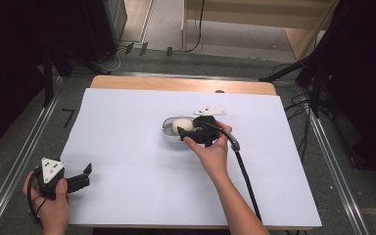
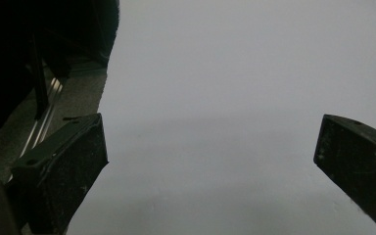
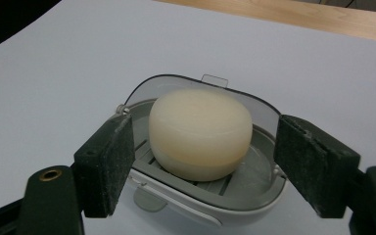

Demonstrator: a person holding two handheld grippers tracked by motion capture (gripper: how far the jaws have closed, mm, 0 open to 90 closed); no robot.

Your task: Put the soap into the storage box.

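A round cream soap bar point(image 3: 200, 132) rests on the slatted grey tray of a white soap box point(image 3: 200, 208), whose clear lid point(image 3: 176, 85) stands tipped up behind it. In the high view the soap point(image 1: 180, 125) and the box point(image 1: 168, 128) lie at the middle of the white sheet. My right gripper point(image 3: 203, 147) is open, one pad on each side of the soap near the box's rim, with gaps to the soap. My left gripper point(image 1: 85, 174) rests at the front left corner, open, and its jaws point(image 2: 210, 147) have only bare sheet between them.
A white sheet point(image 1: 127, 147) covers the wooden table point(image 1: 176, 84). The right gripper's black cable point(image 1: 247, 181) trails along the forearm to the front edge. Dark stands and metal rails line both sides of the table.
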